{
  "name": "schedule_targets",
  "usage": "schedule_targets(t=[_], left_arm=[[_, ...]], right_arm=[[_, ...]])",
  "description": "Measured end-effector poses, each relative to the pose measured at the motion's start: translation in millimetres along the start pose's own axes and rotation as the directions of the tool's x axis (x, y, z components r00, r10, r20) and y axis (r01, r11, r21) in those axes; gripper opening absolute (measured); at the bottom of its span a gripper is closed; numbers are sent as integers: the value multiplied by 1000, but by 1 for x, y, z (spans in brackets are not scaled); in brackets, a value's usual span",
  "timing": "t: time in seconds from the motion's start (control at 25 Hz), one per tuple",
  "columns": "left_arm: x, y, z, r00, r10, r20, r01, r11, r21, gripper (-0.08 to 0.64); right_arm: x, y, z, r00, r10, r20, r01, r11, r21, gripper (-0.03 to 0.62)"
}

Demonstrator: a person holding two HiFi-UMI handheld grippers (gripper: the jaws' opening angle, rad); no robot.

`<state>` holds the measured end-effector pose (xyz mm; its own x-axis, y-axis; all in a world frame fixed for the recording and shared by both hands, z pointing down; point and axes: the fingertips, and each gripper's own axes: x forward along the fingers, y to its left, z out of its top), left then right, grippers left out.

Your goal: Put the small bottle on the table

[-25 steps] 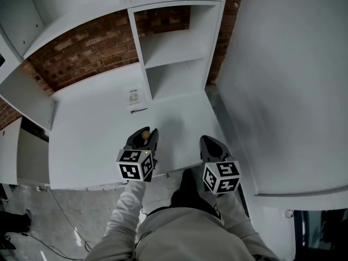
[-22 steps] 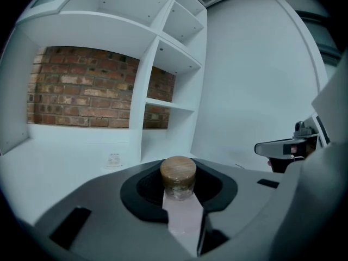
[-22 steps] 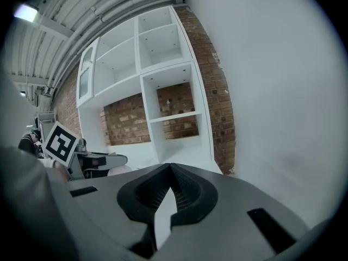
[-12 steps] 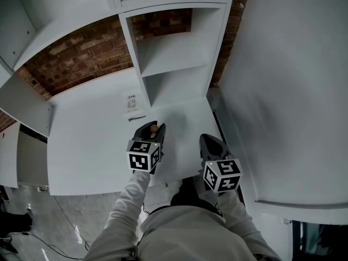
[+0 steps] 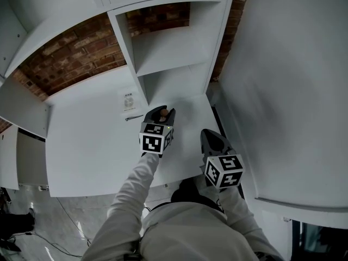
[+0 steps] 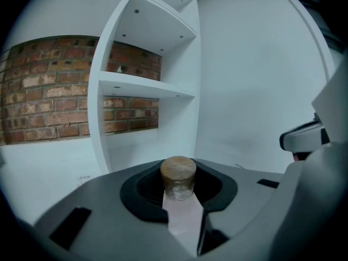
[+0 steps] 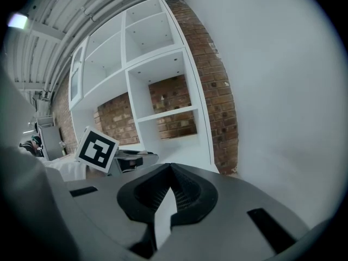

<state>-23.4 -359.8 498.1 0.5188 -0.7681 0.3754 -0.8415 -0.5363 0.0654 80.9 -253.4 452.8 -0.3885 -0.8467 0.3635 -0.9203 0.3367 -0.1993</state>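
The small bottle (image 6: 178,173), clear with a round cork top, stands upright between the jaws of my left gripper (image 6: 179,188), which is shut on it. In the head view the left gripper (image 5: 163,115) reaches out over the white table (image 5: 87,145), close to the foot of the shelf unit, and the cork of the bottle (image 5: 163,112) shows between its jaws. I cannot tell whether the bottle's base touches the table. My right gripper (image 5: 210,139) hangs near the table's front right corner, shut, with nothing in it (image 7: 171,170).
A white open shelf unit (image 5: 168,53) stands on the table's back right against a brick wall (image 5: 70,53). A small printed paper (image 5: 128,101) lies left of its foot. A white wall (image 5: 283,91) bounds the right side. Grey floor (image 5: 70,216) lies below the front edge.
My left gripper has carried the bottle forward and to the right, toward the foot of the shelf unit. The right gripper has hardly moved.
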Motion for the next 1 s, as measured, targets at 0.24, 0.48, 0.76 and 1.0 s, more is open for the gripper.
schedule_targets(t=[0.24,0.48,0.76,1.0], left_arm=[[37,2,2,1000,-3,-11,3,1000,-7,124],[64,2,-1,999,-3,-38,3,1000,-4,124],[84,-2,-6,998,-17,-63,17,1000,-8,124],[96,-1,-11,997,-5,-72,6,1000,13,124]], right_arm=[[9,-5,-1,1000,4,-11,-4,1000,-3,28],[16,-13,2,1000,0,-18,0,1000,-2,28],[22,-24,4,1000,-9,-25,9,1000,1,28],[25,-30,5,999,-14,-29,14,1000,2,28]])
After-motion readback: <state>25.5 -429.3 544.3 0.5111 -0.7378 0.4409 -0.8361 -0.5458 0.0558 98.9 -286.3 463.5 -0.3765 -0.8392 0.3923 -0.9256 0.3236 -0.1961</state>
